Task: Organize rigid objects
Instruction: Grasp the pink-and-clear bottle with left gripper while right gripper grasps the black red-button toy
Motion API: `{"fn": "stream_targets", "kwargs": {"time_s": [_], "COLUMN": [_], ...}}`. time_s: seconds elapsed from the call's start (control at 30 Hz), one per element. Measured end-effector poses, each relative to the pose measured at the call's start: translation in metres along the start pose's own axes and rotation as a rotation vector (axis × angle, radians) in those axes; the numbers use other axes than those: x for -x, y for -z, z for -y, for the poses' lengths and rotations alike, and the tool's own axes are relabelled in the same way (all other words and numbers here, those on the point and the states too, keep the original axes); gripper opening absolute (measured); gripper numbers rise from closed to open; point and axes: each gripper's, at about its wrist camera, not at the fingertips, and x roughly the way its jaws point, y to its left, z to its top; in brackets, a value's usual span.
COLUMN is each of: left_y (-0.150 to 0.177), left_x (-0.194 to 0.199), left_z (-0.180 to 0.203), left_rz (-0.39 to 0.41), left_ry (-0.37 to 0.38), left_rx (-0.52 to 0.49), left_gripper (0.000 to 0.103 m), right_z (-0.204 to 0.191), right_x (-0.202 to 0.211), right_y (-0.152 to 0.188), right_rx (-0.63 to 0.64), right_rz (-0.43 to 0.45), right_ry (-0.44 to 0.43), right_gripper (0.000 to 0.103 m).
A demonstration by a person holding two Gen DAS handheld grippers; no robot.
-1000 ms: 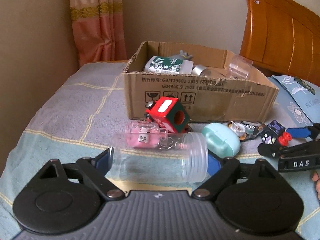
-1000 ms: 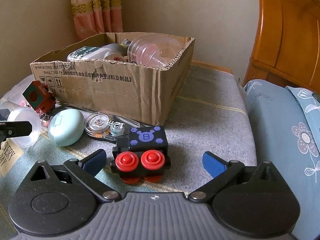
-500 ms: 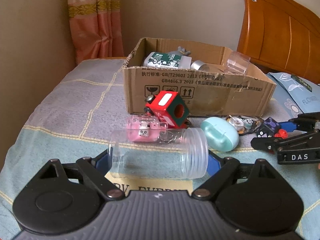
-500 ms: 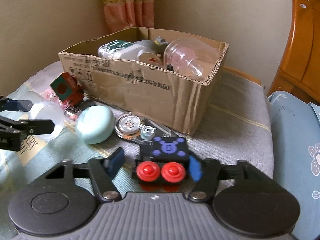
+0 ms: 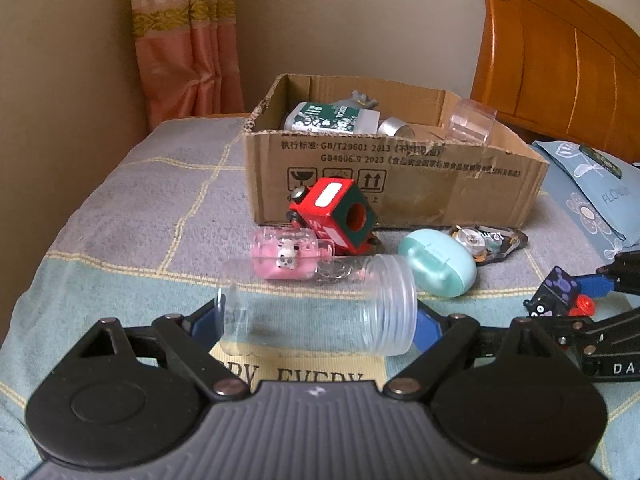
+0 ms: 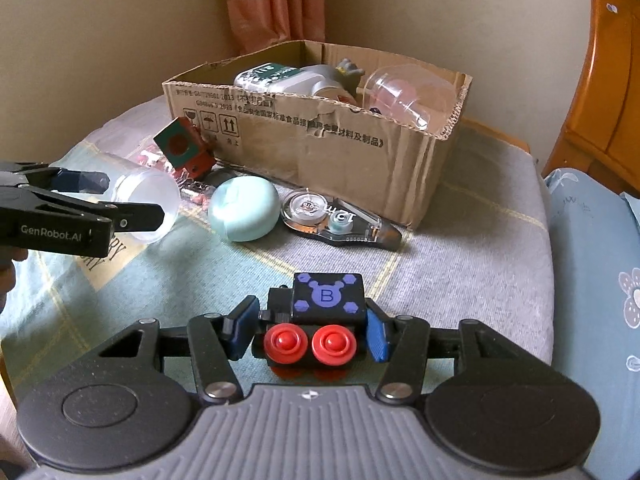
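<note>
Blocky black toy (image 6: pixel 318 320), glossy red round buttons: clamped in right hand-held gripper (image 6: pixel 308 330). Ribbed clear plastic jar (image 5: pixel 320 306): clamped lengthwise in left hand-held gripper (image 5: pixel 318 322).

This was a bedroom in a home — the work surface was a bed covered by a checked grey-and-teal blanket (image 5: pixel 132 216), with a carved orange-brown wooden headboard (image 5: pixel 560 60) rising at one end and a pale blue floral pillow (image 6: pixel 596 248) beside it. A salmon-pink curtain (image 5: pixel 188 40) with a gold band hung in the corner against plain beige walls. A worn cardboard box (image 6: pixel 320 136) and small household odds and ends — toys, a clear jar, a tape dispenser — lay scattered on the bedding.
</note>
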Motion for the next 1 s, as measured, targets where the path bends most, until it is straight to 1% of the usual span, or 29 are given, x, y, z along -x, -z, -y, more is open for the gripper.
{"fn": "stream_targets", "kwargs": {"time_s": [0.17, 0.3, 0.5, 0.67, 0.83, 1.0], "left_y": [-0.002, -0.004, -0.008, -0.016, -0.03, -0.055], "left_x": [-0.001, -0.001, -0.001, 0.007, 0.018, 0.039], "left_z": [-0.003, -0.004, -0.007, -0.007, -0.012, -0.014], "left_rz": [-0.004, -0.001, -0.023, -0.043, -0.094, -0.065], "left_ry": [0.0, 0.003, 0.045, 0.09, 0.154, 0.172], "left_rx": [0.014, 0.007, -0.016, -0.092, -0.148, -0.216], "left_gripper": [0.09, 0.09, 0.09, 0.09, 0.09, 0.09], "right_z": [-0.001, -0.001, -0.003, -0.002, -0.002, -0.001], "right_x": [-0.001, 0.0, 0.002, 0.006, 0.013, 0.026], "right_y": [-0.002, -0.001, -0.002, -0.003, -0.006, -0.012], "right_rx": [-0.005, -0.007, 0.014, 0.033, 0.071, 0.1], "right_rz": [-0.004, -0.01, -0.029, -0.041, -0.057, -0.057], "right_ry": [0.013, 0.031, 0.032, 0.012, 0.005, -0.014], "right_gripper": [0.061, 0.061, 0.058, 0.056, 0.056, 0.056]}}
